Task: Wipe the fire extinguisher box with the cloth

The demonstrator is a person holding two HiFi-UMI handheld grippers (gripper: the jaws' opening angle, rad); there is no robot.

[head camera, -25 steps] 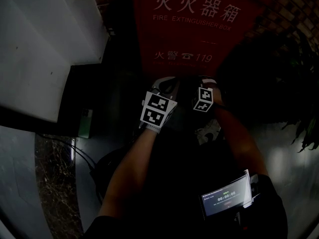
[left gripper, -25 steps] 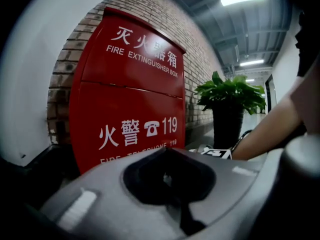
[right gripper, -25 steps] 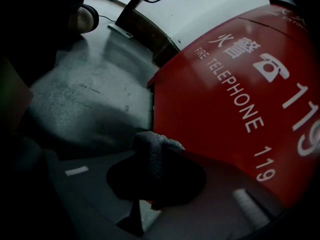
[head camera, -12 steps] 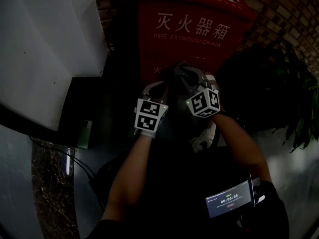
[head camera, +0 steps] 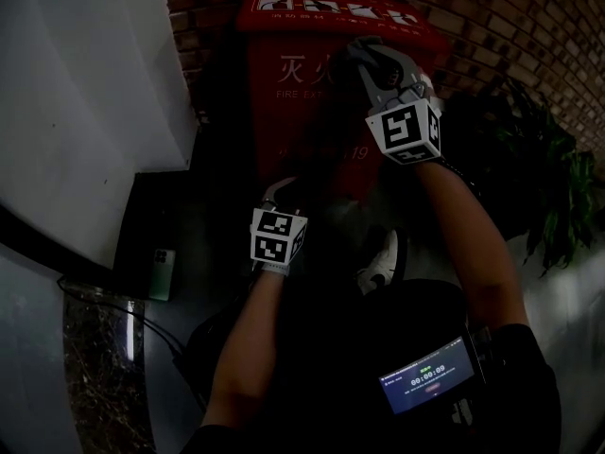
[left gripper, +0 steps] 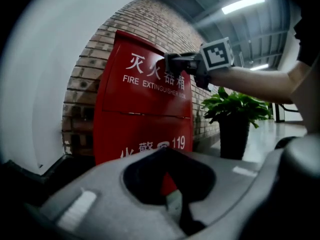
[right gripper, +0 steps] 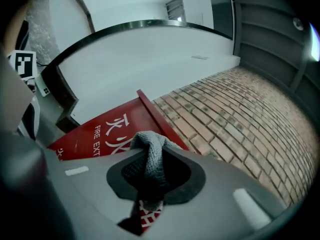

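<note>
Fire extinguisher box [head camera: 282,126] stood against the brick wall [head camera: 529,26], the right gripper [head camera: 373,64] clamped on the grey cloth [right gripper: 151,154] at its upper front, the left gripper [head camera: 284,195] lower, jaws together.

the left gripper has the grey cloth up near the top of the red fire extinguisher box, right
No, it is the right gripper that has the grey cloth near the top of the red fire extinguisher box. The right gripper view shows its jaws shut on the cloth. The left gripper holds nothing.
</note>
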